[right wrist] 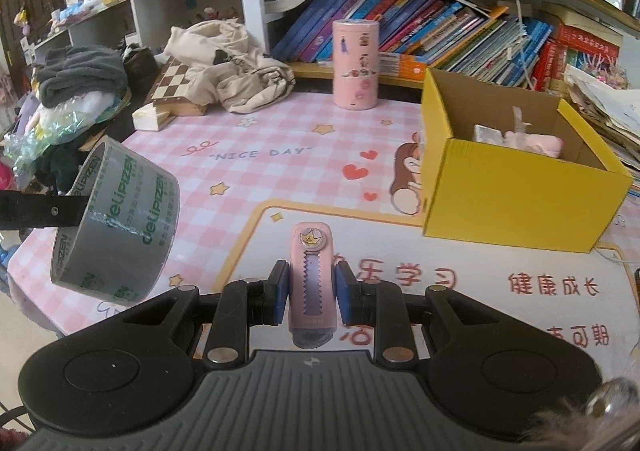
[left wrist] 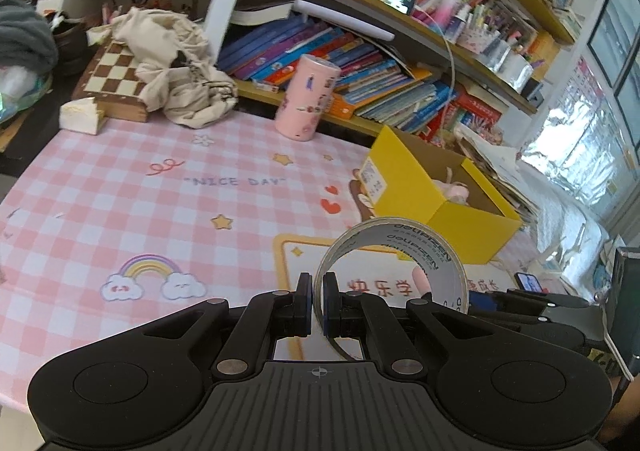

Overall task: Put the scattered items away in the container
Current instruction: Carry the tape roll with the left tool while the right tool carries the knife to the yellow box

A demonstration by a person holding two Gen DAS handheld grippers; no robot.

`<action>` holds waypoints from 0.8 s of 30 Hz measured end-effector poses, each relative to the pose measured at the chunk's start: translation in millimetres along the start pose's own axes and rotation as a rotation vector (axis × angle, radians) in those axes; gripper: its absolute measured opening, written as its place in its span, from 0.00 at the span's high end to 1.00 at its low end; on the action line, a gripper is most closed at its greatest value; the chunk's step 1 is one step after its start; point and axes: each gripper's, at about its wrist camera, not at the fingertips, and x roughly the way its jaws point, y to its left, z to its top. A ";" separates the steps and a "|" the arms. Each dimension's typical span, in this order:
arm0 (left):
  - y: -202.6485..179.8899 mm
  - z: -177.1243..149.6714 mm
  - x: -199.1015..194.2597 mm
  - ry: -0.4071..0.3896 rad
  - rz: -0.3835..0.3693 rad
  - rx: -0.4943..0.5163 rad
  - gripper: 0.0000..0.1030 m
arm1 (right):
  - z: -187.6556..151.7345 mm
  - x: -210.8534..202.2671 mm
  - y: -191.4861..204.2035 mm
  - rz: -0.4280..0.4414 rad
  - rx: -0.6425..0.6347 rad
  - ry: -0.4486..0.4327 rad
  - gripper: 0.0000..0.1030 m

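- left tool (left wrist: pixel 316 301) is pinched shut on the wall of a roll of grey packing tape (left wrist: pixel 394 263), held up off the desk (left wrist: pixel 120 211)
- right tool (right wrist: pixel 310 297) is clamped narrow on a little pink utility knife (right wrist: pixel 310 275), also in the air
- past both, the yellow cardboard box (right wrist: pixel 516 207) sits open on the pink checkered mat, something pink and soft already inside
- further back there's a pink canister (right wrist: pixel 356 63) standing in front of the bookshelf
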 end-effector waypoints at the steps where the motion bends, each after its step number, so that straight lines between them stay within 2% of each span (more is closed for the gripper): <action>1: -4.0 0.4 1.9 0.001 -0.002 0.004 0.97 | -0.2 -1.4 -3.7 -0.002 0.003 -0.003 0.78; 9: -31.2 -3.2 14.6 0.031 -0.038 0.040 0.97 | -8.8 -16.0 -31.9 -0.039 0.049 -0.011 0.78; 24: -65.5 -8.5 32.0 0.070 -0.109 0.100 0.97 | -28.7 -39.8 -57.9 -0.106 0.100 -0.020 0.78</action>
